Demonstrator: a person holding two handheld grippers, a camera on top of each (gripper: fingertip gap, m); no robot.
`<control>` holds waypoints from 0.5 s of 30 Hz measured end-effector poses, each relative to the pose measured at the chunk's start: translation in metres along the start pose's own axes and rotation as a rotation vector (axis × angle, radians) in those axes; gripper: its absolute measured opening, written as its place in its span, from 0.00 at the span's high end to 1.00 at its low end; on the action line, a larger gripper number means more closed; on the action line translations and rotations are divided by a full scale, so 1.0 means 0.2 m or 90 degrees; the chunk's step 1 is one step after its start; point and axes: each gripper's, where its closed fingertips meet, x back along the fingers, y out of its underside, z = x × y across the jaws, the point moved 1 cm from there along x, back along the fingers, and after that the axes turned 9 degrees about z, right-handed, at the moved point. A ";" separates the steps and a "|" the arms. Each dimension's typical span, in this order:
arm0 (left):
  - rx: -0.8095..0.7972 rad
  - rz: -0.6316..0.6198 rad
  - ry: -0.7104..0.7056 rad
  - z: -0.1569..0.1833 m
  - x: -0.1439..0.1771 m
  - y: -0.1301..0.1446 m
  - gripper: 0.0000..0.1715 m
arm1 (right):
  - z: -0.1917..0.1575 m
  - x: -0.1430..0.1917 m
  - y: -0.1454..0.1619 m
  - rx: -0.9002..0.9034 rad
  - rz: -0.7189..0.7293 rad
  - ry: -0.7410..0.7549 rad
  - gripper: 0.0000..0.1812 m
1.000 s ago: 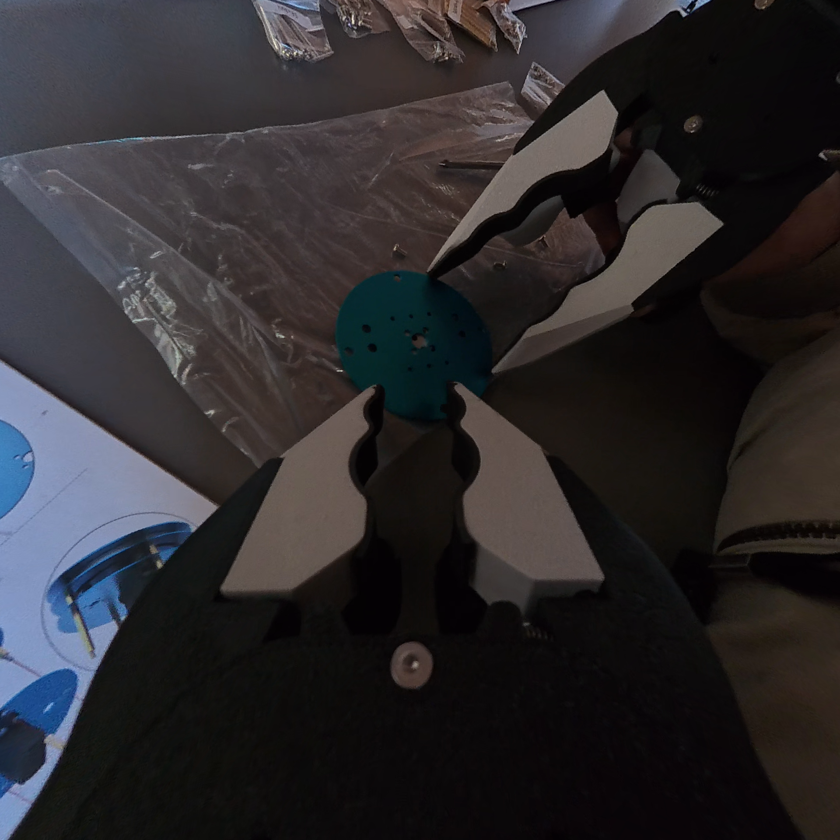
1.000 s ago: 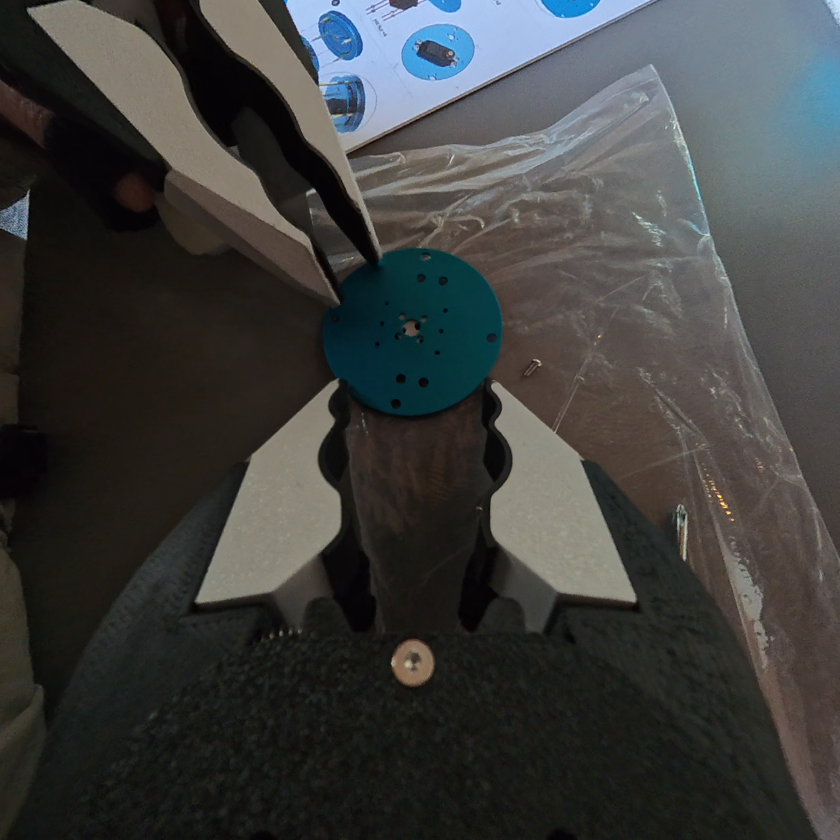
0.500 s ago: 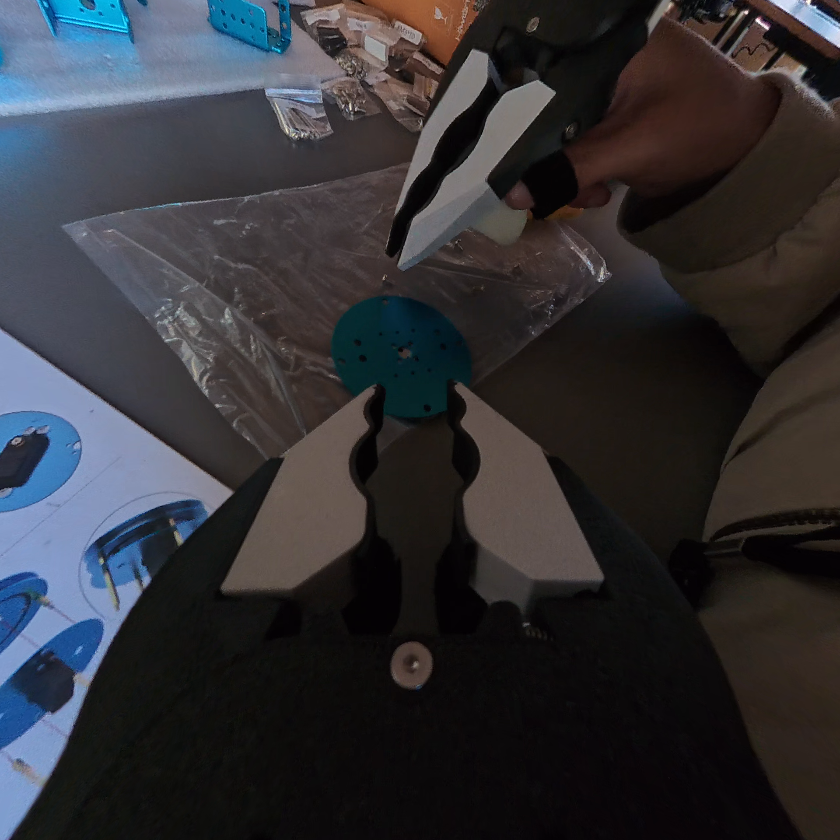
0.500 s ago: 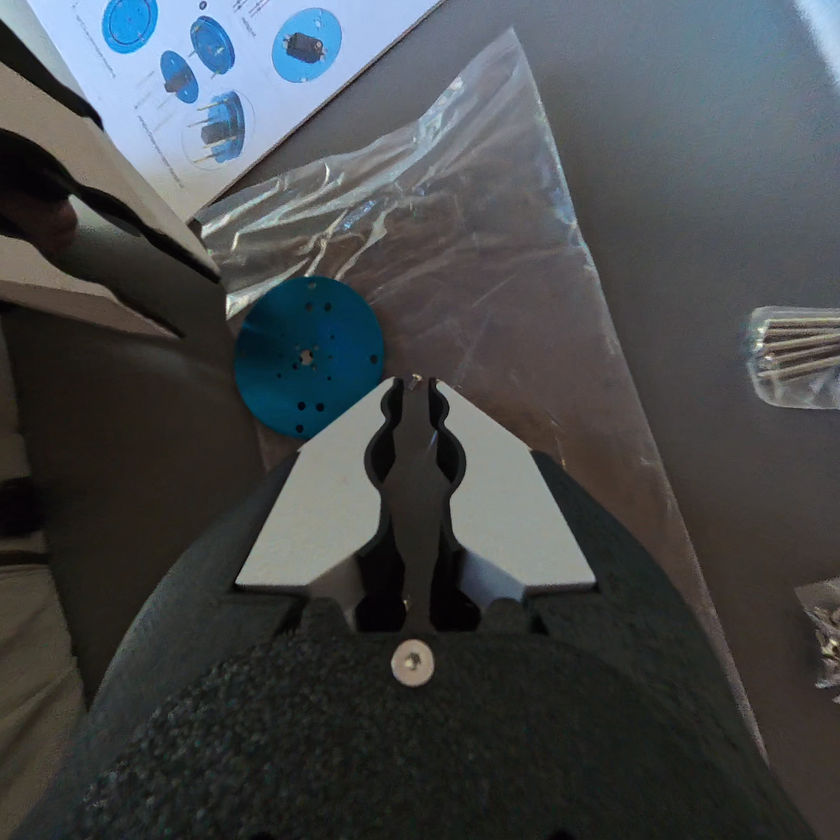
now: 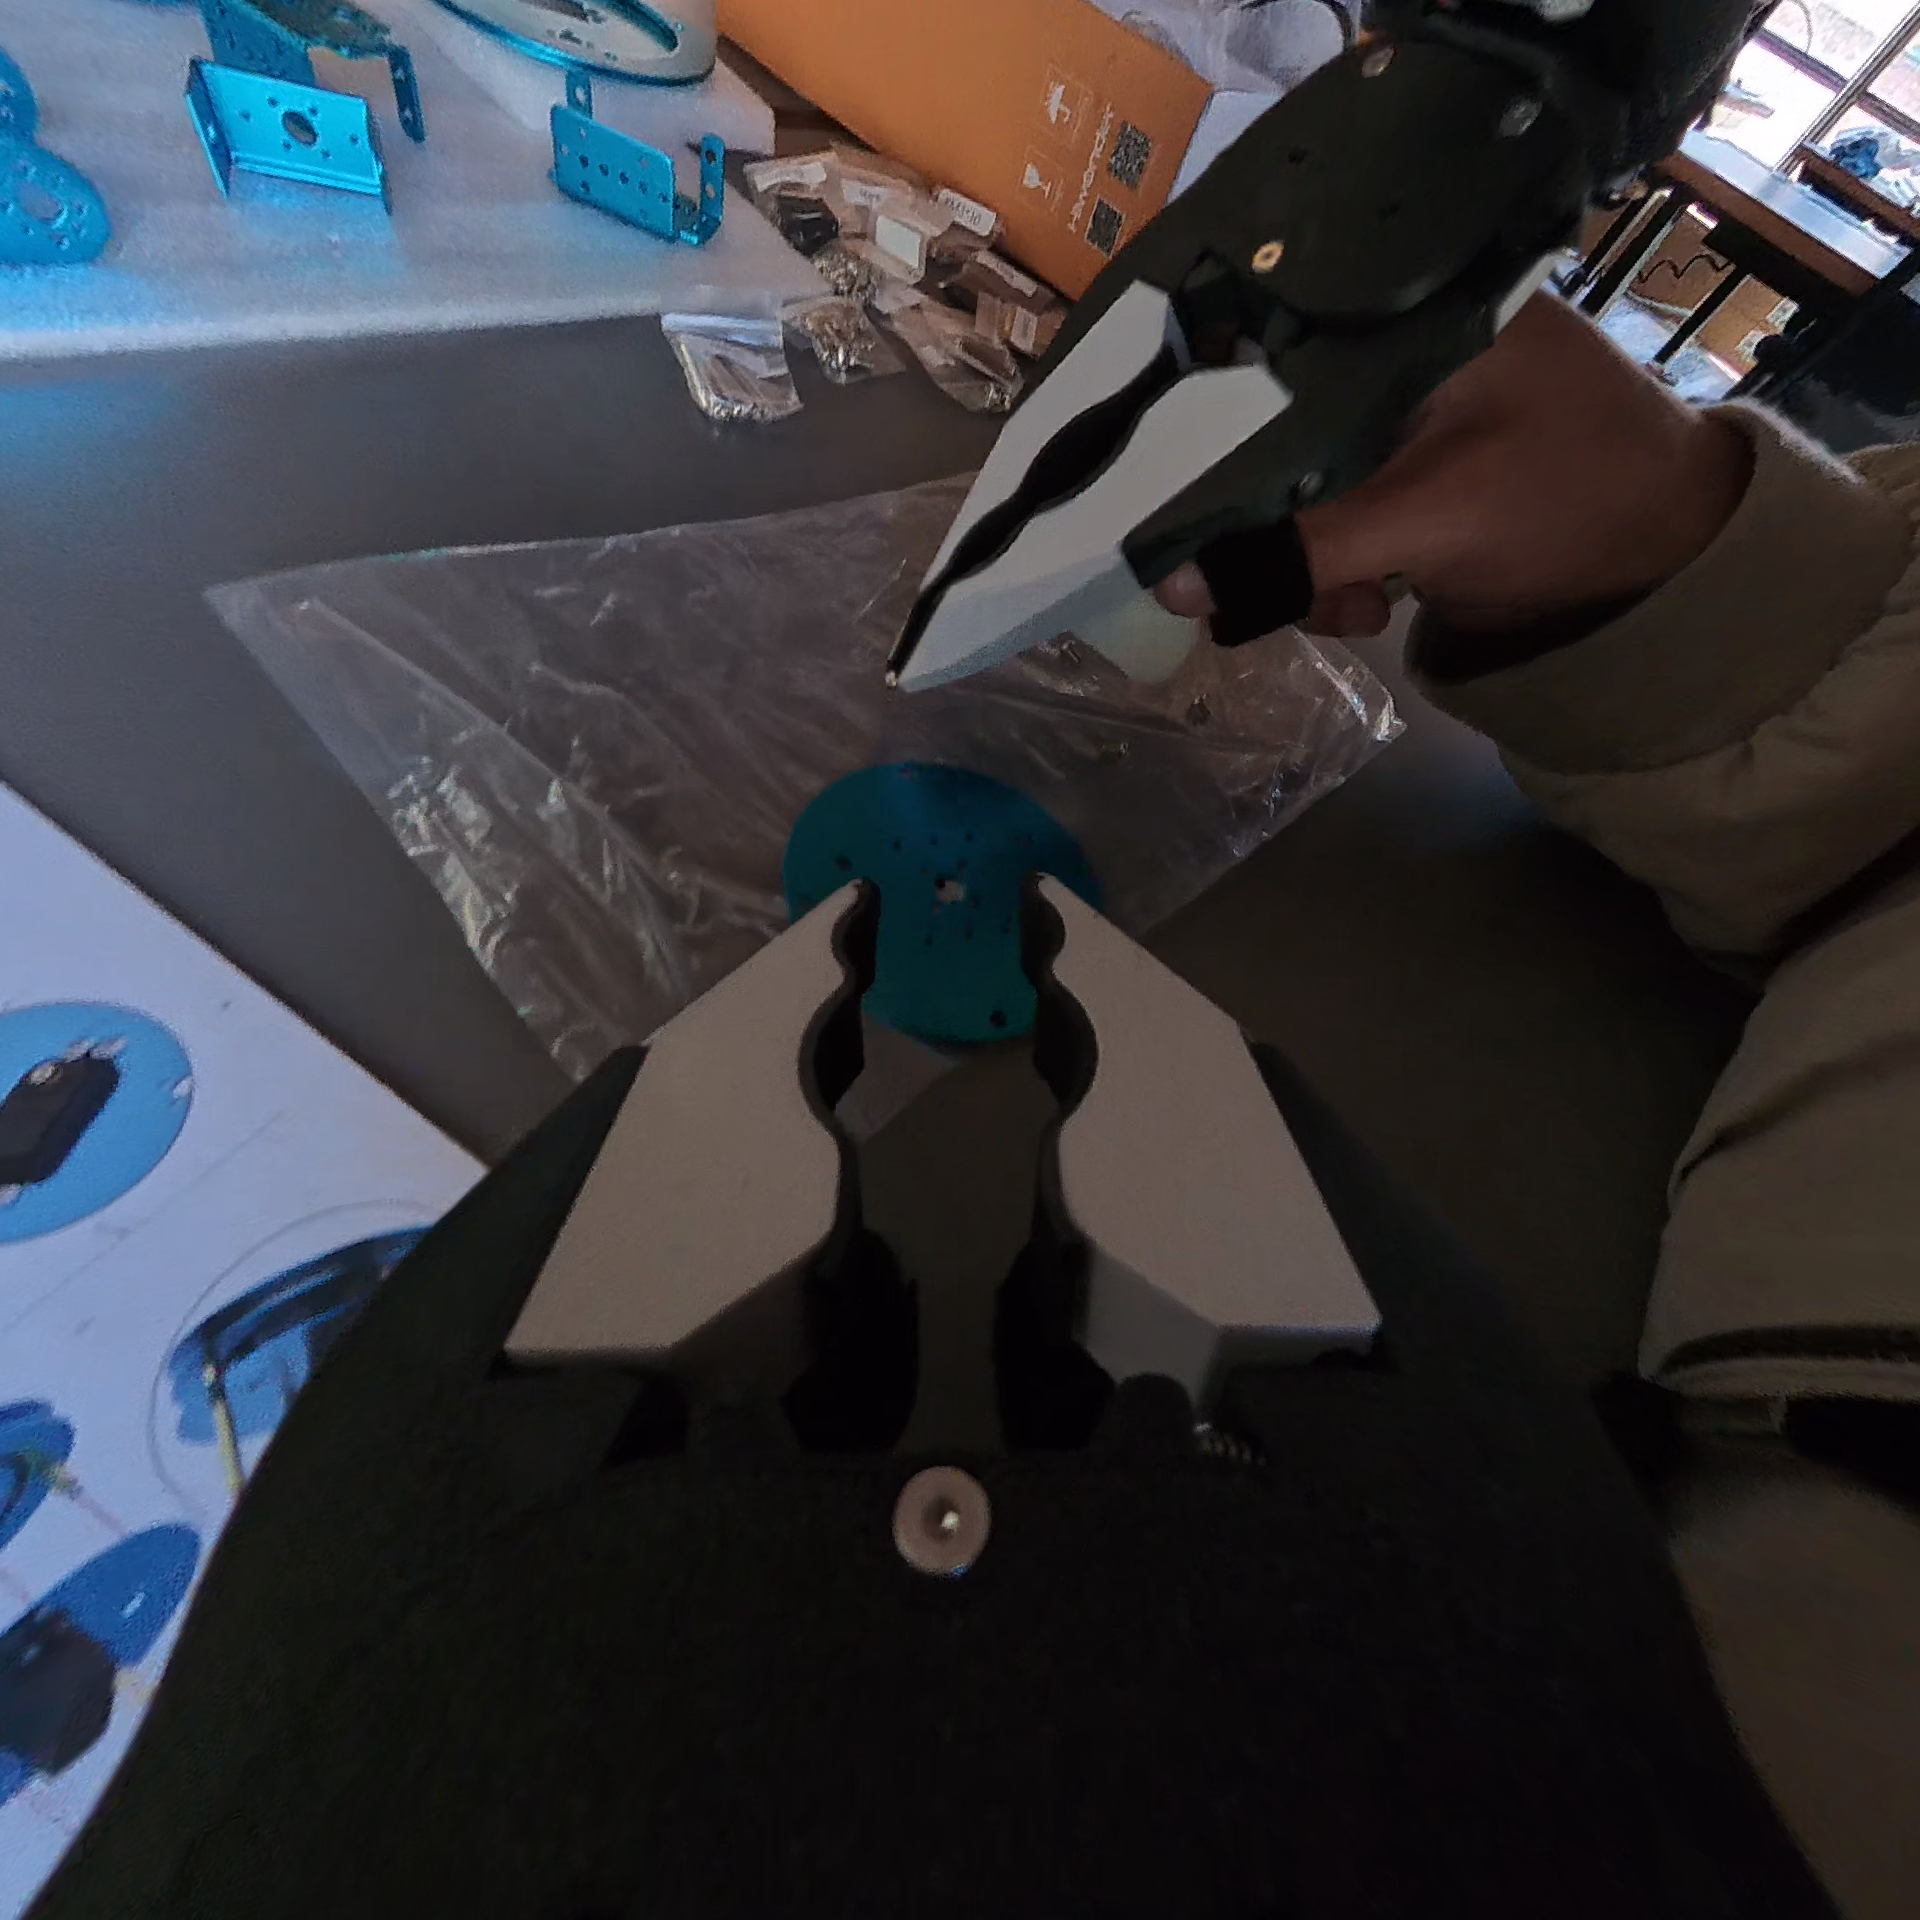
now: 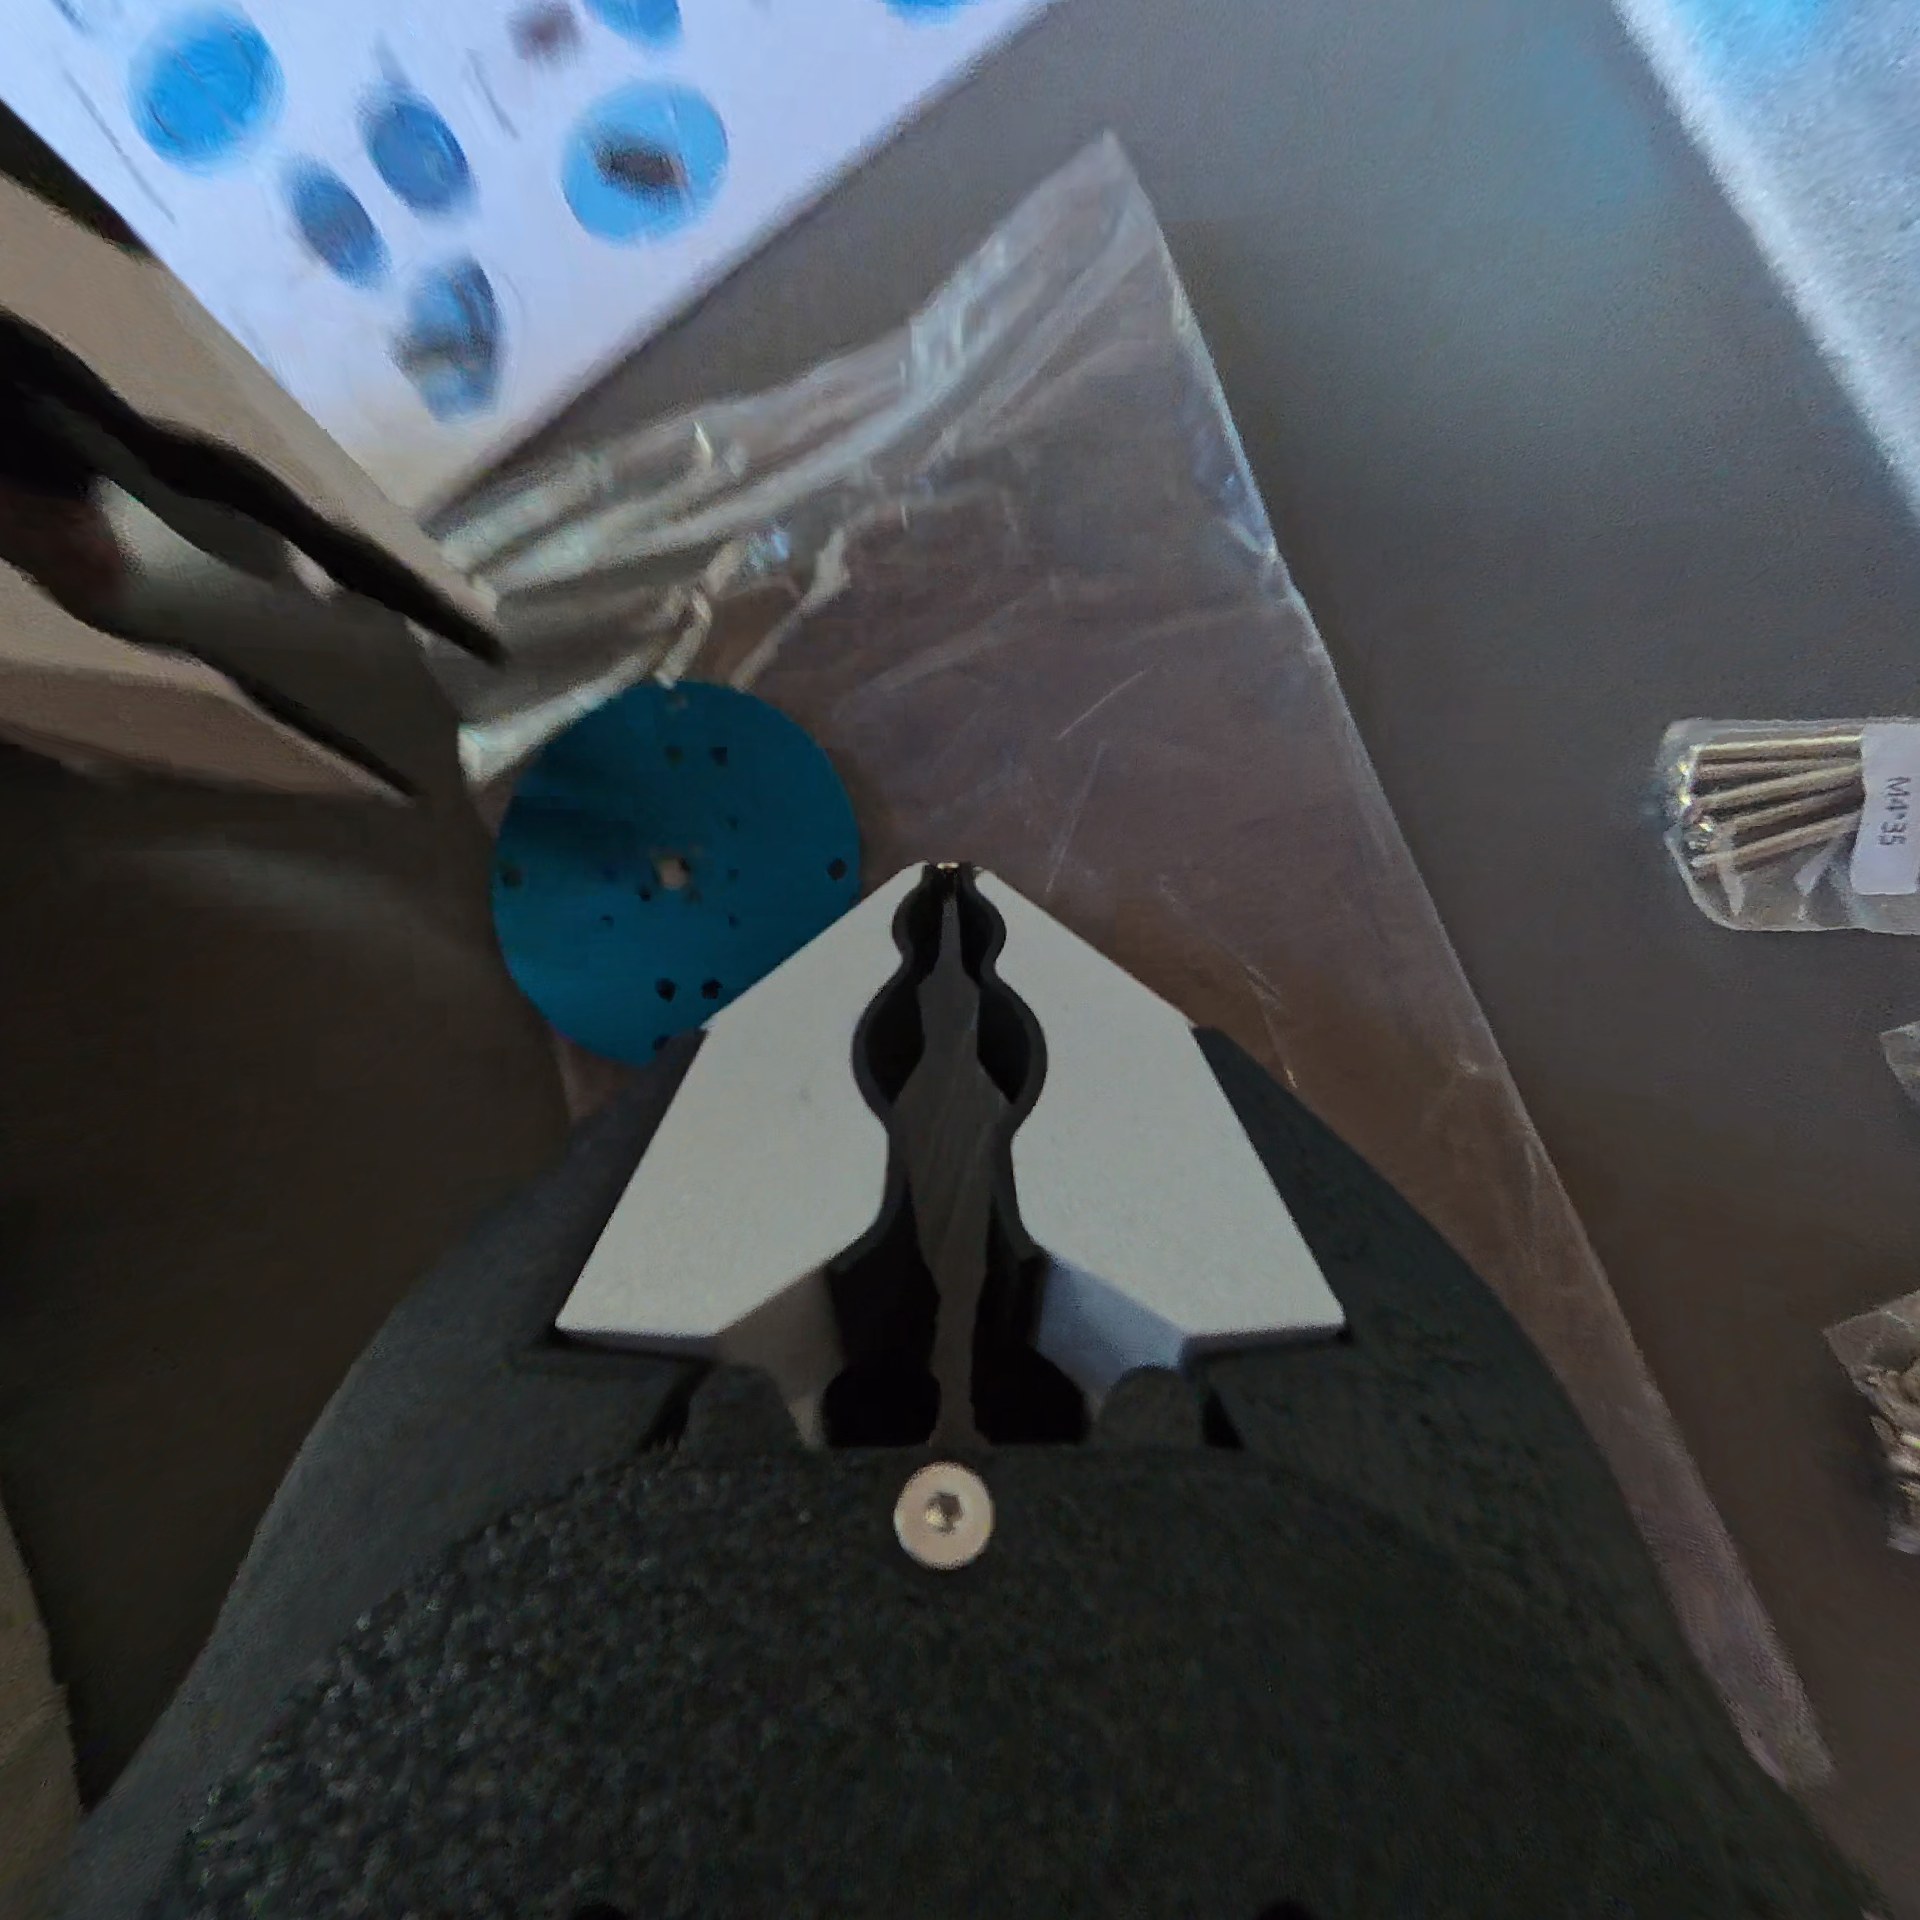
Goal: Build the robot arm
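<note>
A round blue metal disc [image 5: 935,821] with several holes lies flat at the near edge of a clear plastic bag [image 5: 623,727]. My left gripper [image 5: 948,888] is open, and its tips hover over the disc's near half without gripping it. My right gripper [image 6: 948,871] is shut on a small silver screw [image 6: 948,864] pinched at its very tips. It hangs above the bag, just right of the disc [image 6: 665,852]. In the left wrist view the right gripper [image 5: 899,675] is raised above and behind the disc. The left gripper [image 6: 447,722] shows at the upper left of the right wrist view.
A printed sheet with blue pictures [image 5: 156,1143] lies left of the bag. Small bags of screws [image 6: 1766,831] lie to the right and others [image 5: 738,364] at the back. Blue brackets [image 5: 291,135] sit on a white sheet, beside an orange box [image 5: 987,114]. A person's hand [image 5: 1455,520] holds the right gripper. One gripper's finger ends stand about 9 cm off the other's.
My right gripper left the disc's edge, shut on a small screw over the bag and rose. My left gripper stayed open and its tips moved slightly forward over the disc.
</note>
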 end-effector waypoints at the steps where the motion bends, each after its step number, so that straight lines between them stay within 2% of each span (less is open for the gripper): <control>1: -0.008 0.001 -0.006 0.00 -0.02 -0.01 0.84 | -0.02 0.02 -0.05 -0.038 0.045 -0.026 0.99; 5: -0.033 0.050 -0.039 0.01 -0.09 -0.10 0.84 | -0.16 0.16 -0.28 -0.218 0.267 -0.210 1.00; 7: -0.037 0.086 -0.041 0.03 -0.10 -0.16 0.84 | -0.23 0.21 -0.33 -0.274 0.342 -0.282 1.00; 9: -0.045 0.126 -0.043 0.06 -0.08 -0.22 0.85 | -0.29 0.23 -0.34 -0.298 0.364 -0.330 1.00; 12: -0.101 0.164 -0.029 0.11 -0.04 -0.27 0.88 | -0.30 0.25 -0.32 -0.321 0.375 -0.350 1.00; 15: -0.157 0.165 -0.026 0.15 -0.01 -0.28 0.88 | -0.33 0.28 -0.32 -0.341 0.385 -0.385 1.00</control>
